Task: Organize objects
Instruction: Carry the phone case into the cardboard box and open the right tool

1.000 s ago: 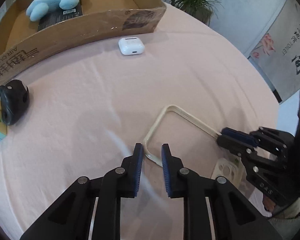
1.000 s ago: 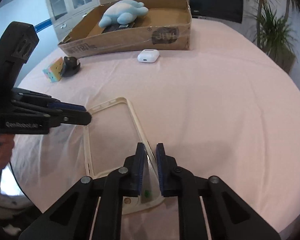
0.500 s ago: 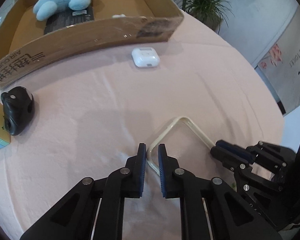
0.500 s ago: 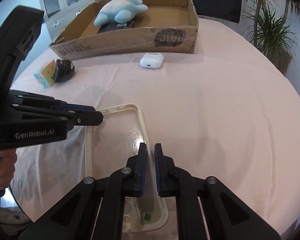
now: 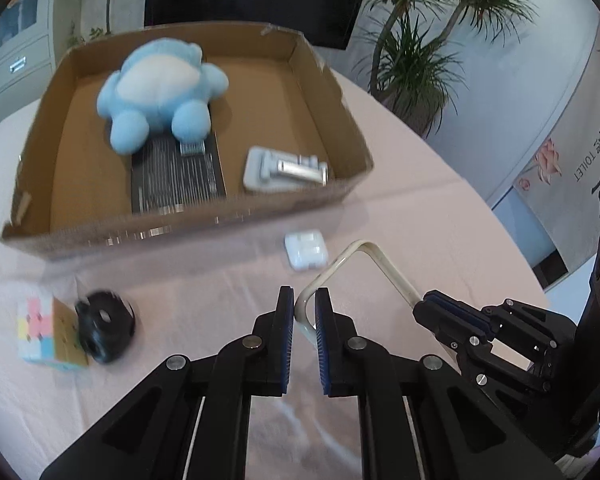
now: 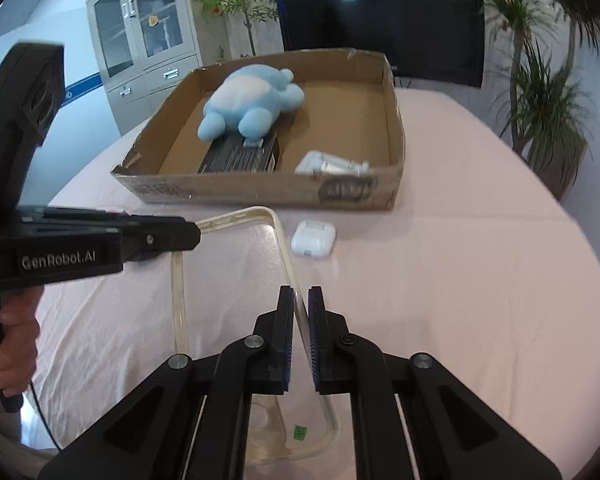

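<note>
Clear phone case (image 6: 236,280) clamped between both hand-held grippers.

In the right wrist view, the box (image 6: 260,194) sits on the table (image 6: 480,240) in the upper middle, with the plush toy (image 6: 252,106) at its upper left, lying on a flat pack (image 6: 240,156), and a bracket (image 6: 332,166) at its lower right. Below the box lies the earbud case (image 6: 313,238); left of that, the phone case (image 6: 228,280). In the left wrist view, a cube (image 5: 46,334) touches a round gadget (image 5: 104,330) at the left edge.
</note>
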A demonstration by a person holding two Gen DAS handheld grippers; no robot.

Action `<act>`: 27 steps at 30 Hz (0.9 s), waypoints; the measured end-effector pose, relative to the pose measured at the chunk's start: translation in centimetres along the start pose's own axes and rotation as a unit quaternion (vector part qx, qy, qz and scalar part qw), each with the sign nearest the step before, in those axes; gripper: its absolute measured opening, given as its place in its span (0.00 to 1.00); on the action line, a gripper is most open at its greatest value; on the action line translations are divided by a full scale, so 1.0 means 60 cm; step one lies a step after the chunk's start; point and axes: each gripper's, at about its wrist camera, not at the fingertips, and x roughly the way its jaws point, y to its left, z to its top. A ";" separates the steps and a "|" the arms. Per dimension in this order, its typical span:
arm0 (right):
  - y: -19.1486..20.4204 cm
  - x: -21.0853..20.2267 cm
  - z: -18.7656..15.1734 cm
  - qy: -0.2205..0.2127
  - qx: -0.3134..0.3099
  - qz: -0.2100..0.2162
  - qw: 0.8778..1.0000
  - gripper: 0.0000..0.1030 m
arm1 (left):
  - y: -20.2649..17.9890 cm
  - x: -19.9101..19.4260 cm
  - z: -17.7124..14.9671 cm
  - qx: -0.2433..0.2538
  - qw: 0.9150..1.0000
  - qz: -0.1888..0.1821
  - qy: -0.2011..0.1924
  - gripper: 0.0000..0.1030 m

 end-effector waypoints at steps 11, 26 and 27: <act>-0.031 0.055 0.175 -0.048 -0.027 -0.026 0.998 0.05 | 0.012 0.009 0.192 0.007 0.997 0.023 -0.067 0.08; -0.083 0.233 0.313 -0.037 -0.023 -0.013 0.999 0.01 | 0.090 0.185 0.331 -0.030 0.994 0.077 -0.065 0.04; -0.087 0.233 0.310 -0.038 -0.021 -0.017 0.999 0.02 | 0.100 0.189 0.326 -0.038 0.994 0.087 -0.063 0.04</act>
